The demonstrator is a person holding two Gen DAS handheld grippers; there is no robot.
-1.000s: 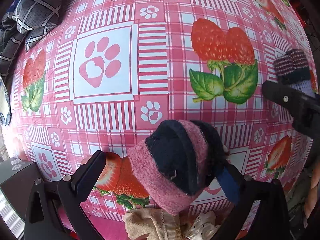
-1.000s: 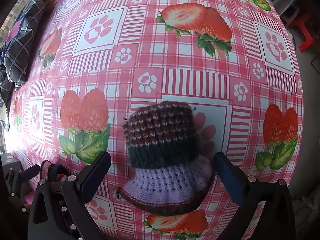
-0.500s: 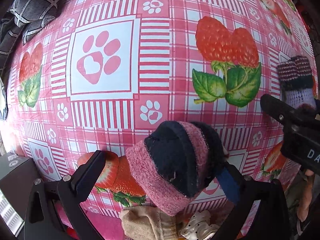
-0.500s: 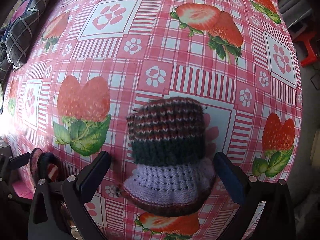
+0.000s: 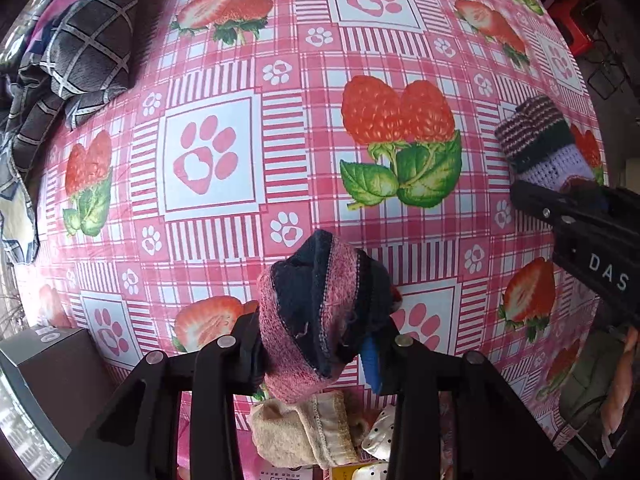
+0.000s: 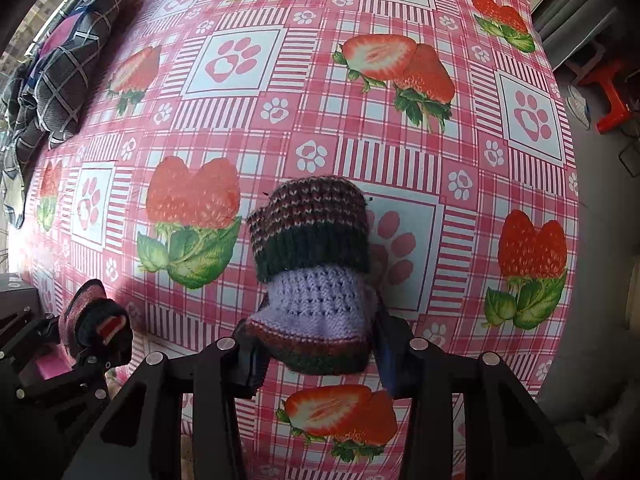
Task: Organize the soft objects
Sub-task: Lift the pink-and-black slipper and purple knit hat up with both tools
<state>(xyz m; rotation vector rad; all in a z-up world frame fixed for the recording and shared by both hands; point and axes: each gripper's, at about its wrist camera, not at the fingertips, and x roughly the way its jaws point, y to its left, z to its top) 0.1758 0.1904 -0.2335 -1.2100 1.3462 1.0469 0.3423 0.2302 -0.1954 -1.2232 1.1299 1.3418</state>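
Observation:
A rolled pink and navy sock (image 5: 320,312) sits between the fingers of my left gripper (image 5: 316,354). Its jaws are closing and the pads press on the sock's sides, just above the pink strawberry tablecloth (image 5: 208,152). A knitted bootie (image 6: 316,264), with a striped brown cuff, a dark band and a lilac foot, is squeezed in my right gripper (image 6: 316,356), whose jaws are closing too. Each view shows the other gripper: the right gripper (image 5: 560,208) with the bootie (image 5: 536,136) at the right edge, and the left gripper (image 6: 96,340) with the sock (image 6: 88,312) at the lower left.
A dark checked cloth (image 5: 80,40) lies bunched at the table's far left corner. A beige sock (image 5: 304,432) and a white spotted item (image 5: 380,436) lie by the near edge under the left gripper. A grey box (image 5: 40,380) stands at lower left, a red stool (image 6: 608,96) beyond the right edge.
Both grippers have gone from wide open to closed on their items: left on the sock, right on the bootie. Both have risen, and the table looks farther away.

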